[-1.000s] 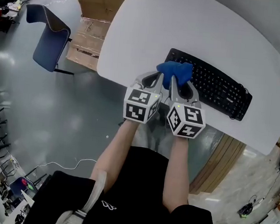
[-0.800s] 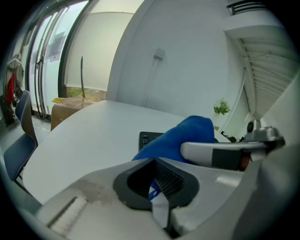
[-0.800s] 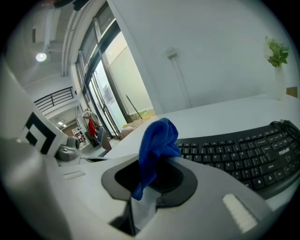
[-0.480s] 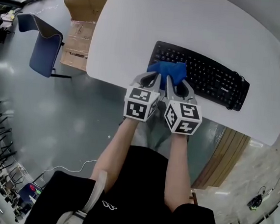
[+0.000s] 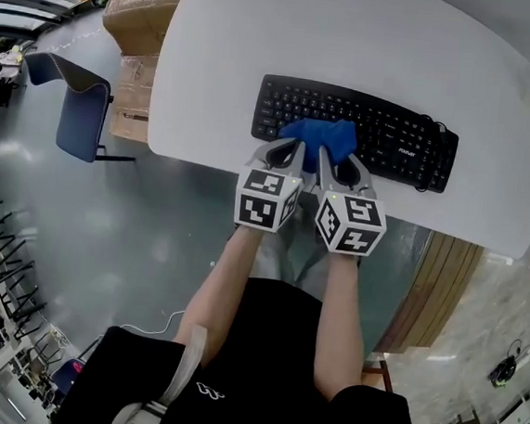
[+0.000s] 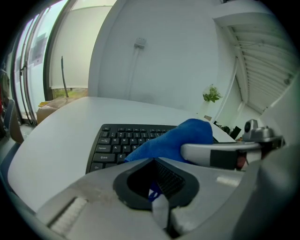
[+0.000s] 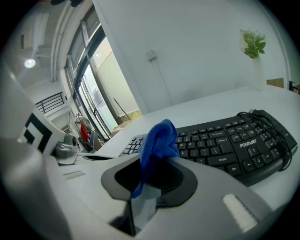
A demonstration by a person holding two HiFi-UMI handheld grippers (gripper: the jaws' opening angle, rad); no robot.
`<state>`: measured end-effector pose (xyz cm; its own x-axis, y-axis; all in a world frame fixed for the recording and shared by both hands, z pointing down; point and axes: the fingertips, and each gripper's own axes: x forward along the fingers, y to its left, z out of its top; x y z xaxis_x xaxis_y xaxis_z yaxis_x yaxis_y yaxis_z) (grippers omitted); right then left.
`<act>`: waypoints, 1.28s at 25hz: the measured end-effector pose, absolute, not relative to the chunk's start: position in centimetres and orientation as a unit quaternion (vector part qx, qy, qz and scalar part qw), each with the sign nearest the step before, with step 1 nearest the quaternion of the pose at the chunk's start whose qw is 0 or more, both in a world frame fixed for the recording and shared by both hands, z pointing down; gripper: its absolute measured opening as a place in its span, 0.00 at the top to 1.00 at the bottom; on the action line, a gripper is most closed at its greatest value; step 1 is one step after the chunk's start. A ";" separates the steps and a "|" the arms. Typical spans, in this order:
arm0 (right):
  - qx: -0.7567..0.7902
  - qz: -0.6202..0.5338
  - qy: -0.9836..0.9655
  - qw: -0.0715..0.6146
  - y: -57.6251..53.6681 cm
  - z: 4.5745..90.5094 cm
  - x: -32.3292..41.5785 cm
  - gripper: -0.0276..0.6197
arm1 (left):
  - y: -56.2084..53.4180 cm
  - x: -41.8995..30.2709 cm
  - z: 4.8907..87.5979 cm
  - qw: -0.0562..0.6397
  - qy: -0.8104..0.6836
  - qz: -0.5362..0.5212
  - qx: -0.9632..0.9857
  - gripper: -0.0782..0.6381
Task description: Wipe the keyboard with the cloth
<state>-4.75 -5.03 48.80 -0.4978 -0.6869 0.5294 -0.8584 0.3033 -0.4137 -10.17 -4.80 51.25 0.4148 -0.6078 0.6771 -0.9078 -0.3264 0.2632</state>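
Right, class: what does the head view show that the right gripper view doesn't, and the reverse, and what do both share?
Only the head view: the person's forearms, a blue chair and cardboard boxes. Only the right gripper view: a green plant and tall windows. Both: the black keyboard on the white table, with the blue cloth clamped in the right gripper.

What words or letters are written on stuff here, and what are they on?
"FOUNDER": white print near the right end of the black keyboard, seen in the right gripper view.
Key letters on the keyboard: too small to read for sure.
Print on the cardboard boxes: too blurred to read.
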 end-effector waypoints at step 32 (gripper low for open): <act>0.575 0.349 -0.732 0.106 -3.7 48.6 11.4 0.84 | -4.5 6.1 51.0 0.298 -0.389 0.262 0.831 0.89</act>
<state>11.42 -3.67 48.59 -0.3157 -0.7687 0.5563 -0.9162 0.0945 -0.3894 6.06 -4.50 50.97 0.5604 -0.4894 0.6681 -0.8026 -0.5199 0.2923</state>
